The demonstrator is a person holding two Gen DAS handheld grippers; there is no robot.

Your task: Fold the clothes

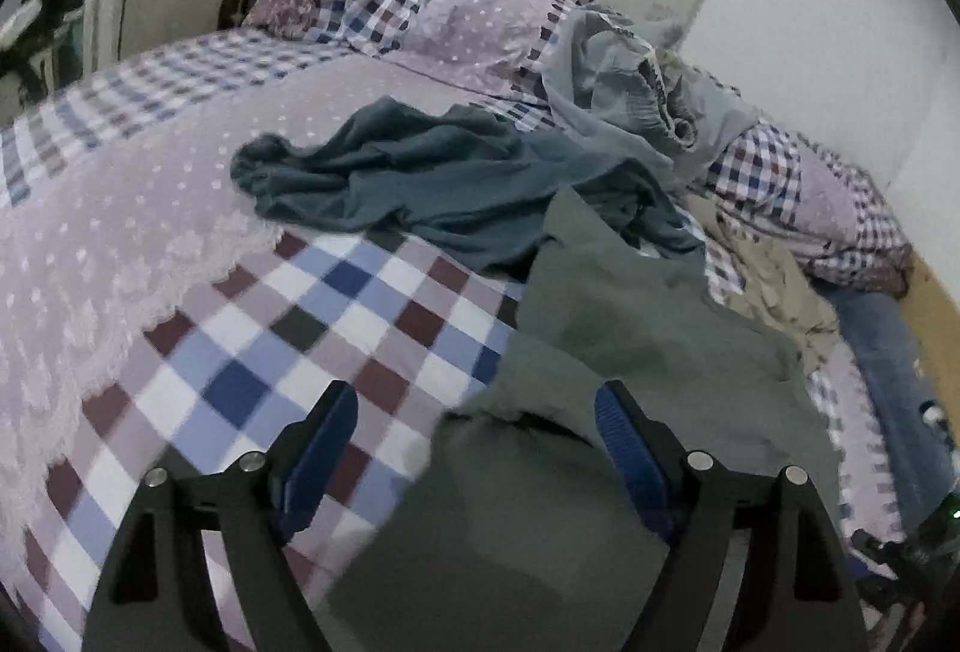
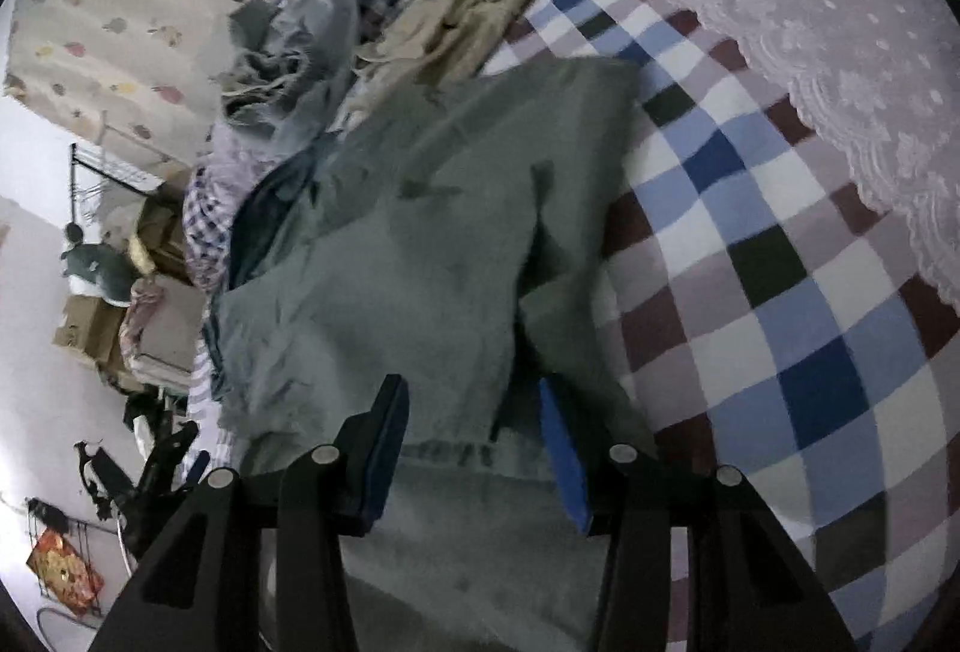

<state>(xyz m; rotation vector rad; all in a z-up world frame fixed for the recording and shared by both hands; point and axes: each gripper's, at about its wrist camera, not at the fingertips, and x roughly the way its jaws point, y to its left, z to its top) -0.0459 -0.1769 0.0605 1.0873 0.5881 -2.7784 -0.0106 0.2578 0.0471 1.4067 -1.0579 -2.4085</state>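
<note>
An olive-green garment lies spread on the checked quilt, its near edge below both grippers. My left gripper is open just above that edge; the right finger is over the cloth and the left finger over bare quilt. In the right wrist view the same green garment runs away from me, with a fold down its right side. My right gripper is open, and the garment's near hem lies between its blue pads. Neither gripper grips the cloth.
A dark teal garment, a grey one, a beige one and blue jeans lie crumpled behind and right of the green one. Pillows sit at the bed's head. Boxes and clutter stand beside the bed.
</note>
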